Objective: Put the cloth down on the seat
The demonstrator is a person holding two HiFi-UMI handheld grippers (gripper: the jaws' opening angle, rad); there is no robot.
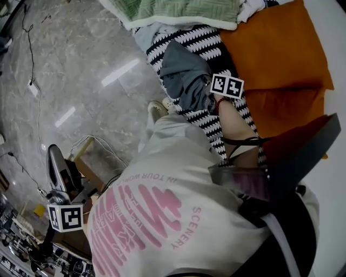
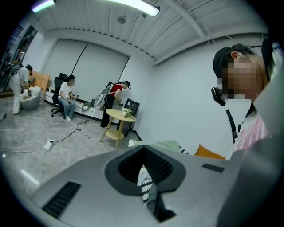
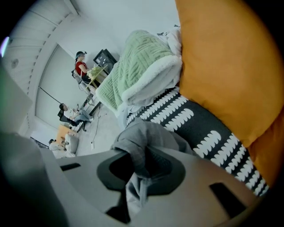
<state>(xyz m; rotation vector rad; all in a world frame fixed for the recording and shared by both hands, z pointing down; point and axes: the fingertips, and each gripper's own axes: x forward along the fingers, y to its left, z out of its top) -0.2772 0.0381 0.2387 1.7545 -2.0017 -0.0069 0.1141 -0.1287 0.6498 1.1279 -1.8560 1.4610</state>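
Note:
A grey cloth point(image 1: 184, 73) hangs bunched from my right gripper point(image 1: 212, 94), just over the black-and-white patterned seat cover point(image 1: 200, 40). In the right gripper view the cloth point(image 3: 146, 137) is pinched between the jaws of the right gripper point(image 3: 140, 166), which is shut on it, and a fold trails down toward the camera. The patterned seat point(image 3: 199, 128) lies right behind it. My left gripper point(image 1: 54, 159) is held low at the left, away from the seat and over the floor. In its own view the left gripper point(image 2: 144, 166) is shut, with nothing between the jaws.
An orange cushion point(image 1: 275, 48) lies on the seat to the right of the cloth, and a green blanket point(image 1: 184, 11) is heaped at the far end. A cardboard box point(image 1: 92, 157) and cables sit on the marble floor. Behind are a yellow round table point(image 2: 117, 116) and several people.

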